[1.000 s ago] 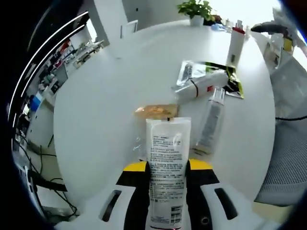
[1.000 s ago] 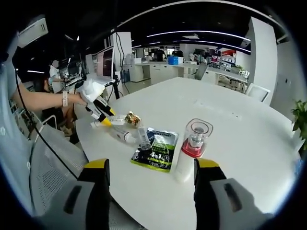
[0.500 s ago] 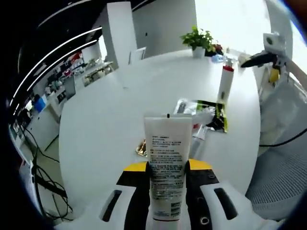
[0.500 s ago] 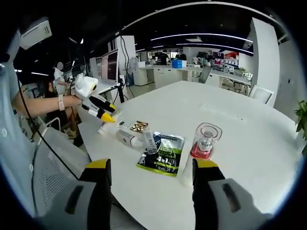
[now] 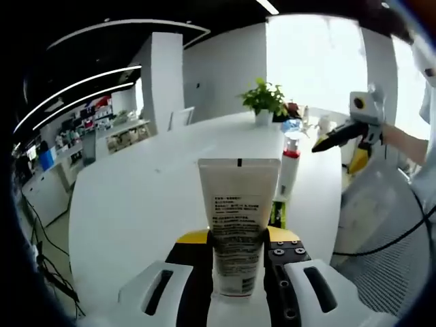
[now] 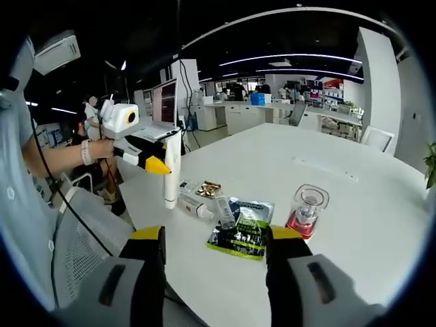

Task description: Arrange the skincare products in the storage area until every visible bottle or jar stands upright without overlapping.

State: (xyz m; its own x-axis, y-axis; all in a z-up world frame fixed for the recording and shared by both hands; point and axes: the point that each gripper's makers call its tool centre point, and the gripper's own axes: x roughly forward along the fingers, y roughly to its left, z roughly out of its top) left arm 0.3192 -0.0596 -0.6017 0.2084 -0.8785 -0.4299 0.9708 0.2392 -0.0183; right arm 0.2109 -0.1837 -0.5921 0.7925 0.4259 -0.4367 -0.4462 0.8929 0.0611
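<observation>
White tube (image 5: 238, 225) is clamped between my left gripper (image 5: 237, 240) jaws, held upright with the crimped end up; in the right gripper view the tube's lower end (image 6: 170, 170) looks to be at or just above the bench (image 6: 354, 204), can't tell if it touches. Right gripper (image 6: 214, 238) hangs released, nothing between the jaws, well back from the pile. Ahead of the right gripper: pump bottle (image 6: 304, 211) with red collar already standing, a dark green sachet (image 6: 243, 221) flat, two small tubes (image 6: 204, 204) lying beside it, and a gold wrapper (image 6: 209, 189) past those. Risks as I judge them: the tube stands on a narrow cap, so if I let go while it's tilted or not seated it topples onto the lying tubes just beside it. Those lying tubes are close together against the sachet, so a sloppy grab could drag a neighbour or knock the pump bottle.
</observation>
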